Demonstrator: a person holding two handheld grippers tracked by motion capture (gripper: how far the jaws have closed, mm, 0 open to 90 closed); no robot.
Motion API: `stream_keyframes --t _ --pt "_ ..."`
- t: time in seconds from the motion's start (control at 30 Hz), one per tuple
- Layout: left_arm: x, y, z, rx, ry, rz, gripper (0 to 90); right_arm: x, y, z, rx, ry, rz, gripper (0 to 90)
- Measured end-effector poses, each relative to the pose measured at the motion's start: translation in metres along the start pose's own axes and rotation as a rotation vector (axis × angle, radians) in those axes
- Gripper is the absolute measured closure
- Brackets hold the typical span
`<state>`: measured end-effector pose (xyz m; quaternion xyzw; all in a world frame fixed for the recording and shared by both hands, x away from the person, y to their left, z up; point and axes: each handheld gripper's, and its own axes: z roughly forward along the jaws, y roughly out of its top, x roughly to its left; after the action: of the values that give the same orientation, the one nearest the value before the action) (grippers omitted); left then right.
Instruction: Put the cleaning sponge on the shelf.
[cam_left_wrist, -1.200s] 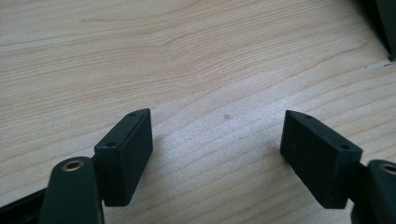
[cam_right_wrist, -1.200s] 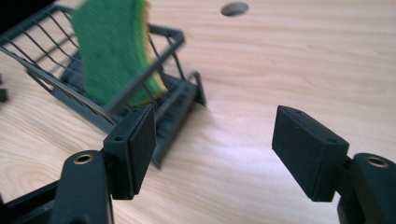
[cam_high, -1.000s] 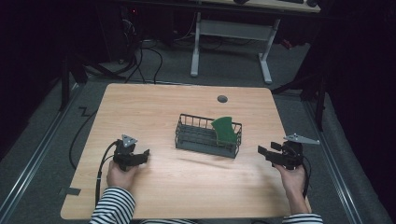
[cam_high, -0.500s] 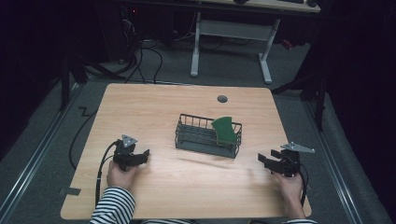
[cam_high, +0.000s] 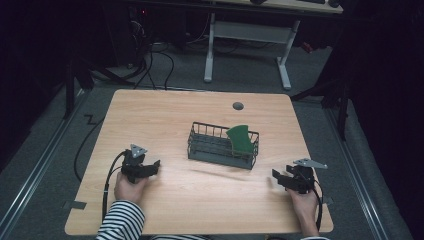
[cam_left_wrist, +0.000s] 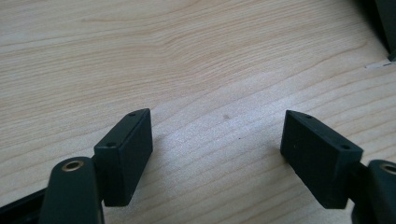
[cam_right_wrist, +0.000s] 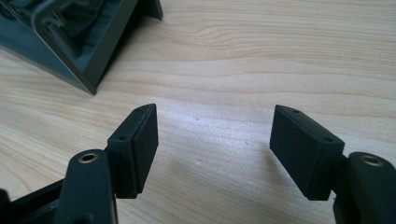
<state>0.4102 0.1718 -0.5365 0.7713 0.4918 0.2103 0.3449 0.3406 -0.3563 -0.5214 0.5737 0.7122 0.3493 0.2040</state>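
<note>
- High view: wire basket (cam_high: 223, 145) with upright green piece (cam_high: 241, 139) at mid-counter (cam_high: 165, 112), between both tongs.
- Right tongs (cam_high: 278, 177), empty and agape, lie nearer the piece; basket's long axis runs left–right.
- Left tongs (cam_high: 154, 167) empty, agape.

dark wire rack (cam_high: 223, 146) | mid-table, upright | green plate (cam_high: 241, 139) (curved top) standing on edge inside, right end

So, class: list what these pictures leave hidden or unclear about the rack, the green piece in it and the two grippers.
- Green piece, high view: lower part hidden behind the rack's wires; too small to identify.
- Rack, right gripper view: cut off by the top-left edge.
- Rack, left gripper view: a dark sliver at the right edge.
- Left gripper, right gripper, high view: jaws too small to judge.
</note>
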Motion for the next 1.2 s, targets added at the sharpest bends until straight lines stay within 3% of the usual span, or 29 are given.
stream_keyframes --t 0.3,0.5,1.2 --pt "0.0 0.0001 0.0001 0.001 0.0 0.001 25.3 -0.0022 -0.0067 0.0021 0.014 -0.058 -0.009 32.3" --pt "-0.0006 -0.0001 -0.0001 -0.004 -0.007 0.008 27.5 0.004 -0.0083 0.0046 0.018 -0.114 -0.069 30.4" --pt "-0.0016 -0.0005 -0.0005 -0.003 -0.009 0.014 27.7 0.0054 -0.0087 0.0047 0.024 -0.109 -0.07 25.8"
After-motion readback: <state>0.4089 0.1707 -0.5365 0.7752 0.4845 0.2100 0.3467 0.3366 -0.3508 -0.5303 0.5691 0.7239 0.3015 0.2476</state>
